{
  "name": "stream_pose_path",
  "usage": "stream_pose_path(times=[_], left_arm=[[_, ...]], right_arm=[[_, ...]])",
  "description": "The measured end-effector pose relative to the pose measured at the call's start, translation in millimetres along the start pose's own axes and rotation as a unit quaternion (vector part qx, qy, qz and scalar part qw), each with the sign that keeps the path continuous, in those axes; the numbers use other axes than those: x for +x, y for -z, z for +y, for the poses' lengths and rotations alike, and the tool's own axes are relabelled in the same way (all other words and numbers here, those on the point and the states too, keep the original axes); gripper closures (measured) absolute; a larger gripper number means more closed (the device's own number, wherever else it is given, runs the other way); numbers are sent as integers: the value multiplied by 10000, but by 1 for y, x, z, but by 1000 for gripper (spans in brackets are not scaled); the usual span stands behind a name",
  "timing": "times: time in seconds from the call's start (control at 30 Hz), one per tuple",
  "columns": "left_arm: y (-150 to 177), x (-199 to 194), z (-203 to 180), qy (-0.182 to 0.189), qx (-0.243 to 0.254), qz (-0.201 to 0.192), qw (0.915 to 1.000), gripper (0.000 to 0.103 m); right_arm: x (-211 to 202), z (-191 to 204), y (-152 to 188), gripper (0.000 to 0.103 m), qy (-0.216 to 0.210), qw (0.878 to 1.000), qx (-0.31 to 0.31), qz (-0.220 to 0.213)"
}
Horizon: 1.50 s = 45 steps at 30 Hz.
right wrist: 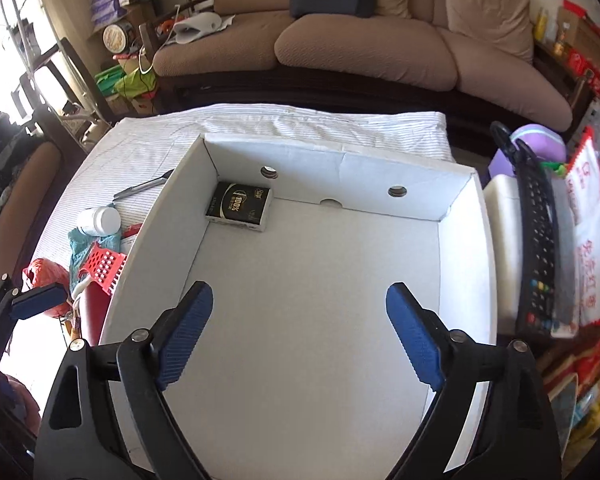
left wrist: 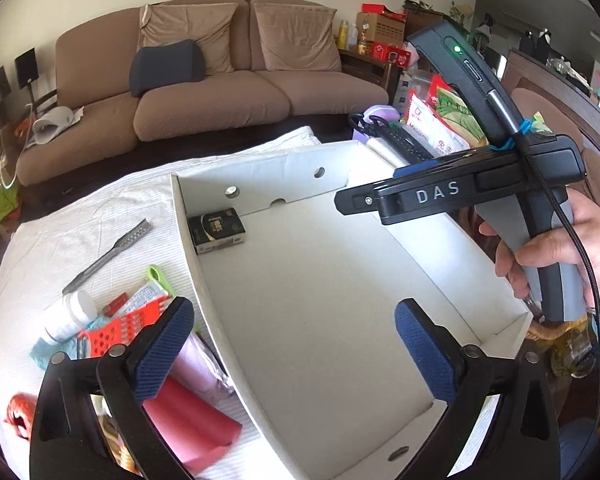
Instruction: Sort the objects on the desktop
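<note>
Clutter waiting to be sorted lies in a heap on the striped cloth (left wrist: 80, 216) just left of the white cardboard box (left wrist: 300, 320), outside its left wall: a white pill bottle (left wrist: 70, 316) on its side, an orange-red grater (left wrist: 124, 326) leaning toward the wall, a pink folder (left wrist: 192, 424) nearest the viewer, and a grey metal file (left wrist: 108, 256) lying apart farther back, its long axis running diagonally away toward the box's far corner. Only one item is inside so far, a small black packet (right wrist: 239, 207) tucked into the far left corner of the box, so the sorting looks barely begun. The left gripper (left wrist: 296, 354) hangs over the box's left wall with its blue pads spread wide and nothing between them; its left finger (left wrist: 164, 352) is already above the heap. The right gripper (right wrist: 300, 338) is poised over the bare middle of the box floor, jaws likewise spread and empty, well apart from the pile. The heap therefore lies to the left of both tools and closest to the left one, which would be the natural choice to reach next. Beyond the box's right wall, a black remote (right wrist: 540, 240) and snack packets (right wrist: 592, 232) sit on a separate crowded surface.
</note>
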<state>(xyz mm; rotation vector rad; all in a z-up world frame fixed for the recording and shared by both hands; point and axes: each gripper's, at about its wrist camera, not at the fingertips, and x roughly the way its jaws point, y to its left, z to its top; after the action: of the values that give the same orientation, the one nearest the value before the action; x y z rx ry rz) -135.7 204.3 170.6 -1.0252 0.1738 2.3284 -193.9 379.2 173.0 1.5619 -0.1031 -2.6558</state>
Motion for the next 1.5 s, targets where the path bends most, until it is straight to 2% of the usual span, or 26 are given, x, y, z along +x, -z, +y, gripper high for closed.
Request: stream_pose_path(times=[0.1, 0.17, 0.3, 0.47, 0.73, 0.87, 1.1, 1.2, 1.5], left_arm=[[15, -16, -7, -49, -75, 58, 9999, 0], [22, -28, -10, 25, -192, 76, 9998, 0], [35, -53, -21, -140, -255, -15, 9996, 0], [49, -79, -39, -259, -204, -13, 9995, 0], [82, -130, -59, -527, -160, -180, 9983, 0], [118, -160, -42, -582, -540, -279, 9964, 0], [175, -201, 4, -1085, -995, -300, 9887, 0], [195, -210, 19, -1334, -1020, -239, 9855, 0], [249, -218, 61, -1618, -1237, -88, 9790, 0]], right_arm=[[-16, 4, 18, 1, 31, 9999, -102, 46], [-29, 8, 31, 0, 138, 9997, -178, -26], [-56, 14, 55, 0, 86, 9998, -126, -160], [-92, 22, 84, 0, 329, 9986, -246, -342], [-143, 34, 129, 0, 254, 9977, -212, -586], [-165, 53, 157, 0, 106, 9966, -306, -759], [-182, 104, 210, 0, -332, 9940, -517, -908], [-180, 130, 232, 0, -444, 9928, -585, -943], [-150, 187, 270, 0, -1049, 9886, -573, -912]])
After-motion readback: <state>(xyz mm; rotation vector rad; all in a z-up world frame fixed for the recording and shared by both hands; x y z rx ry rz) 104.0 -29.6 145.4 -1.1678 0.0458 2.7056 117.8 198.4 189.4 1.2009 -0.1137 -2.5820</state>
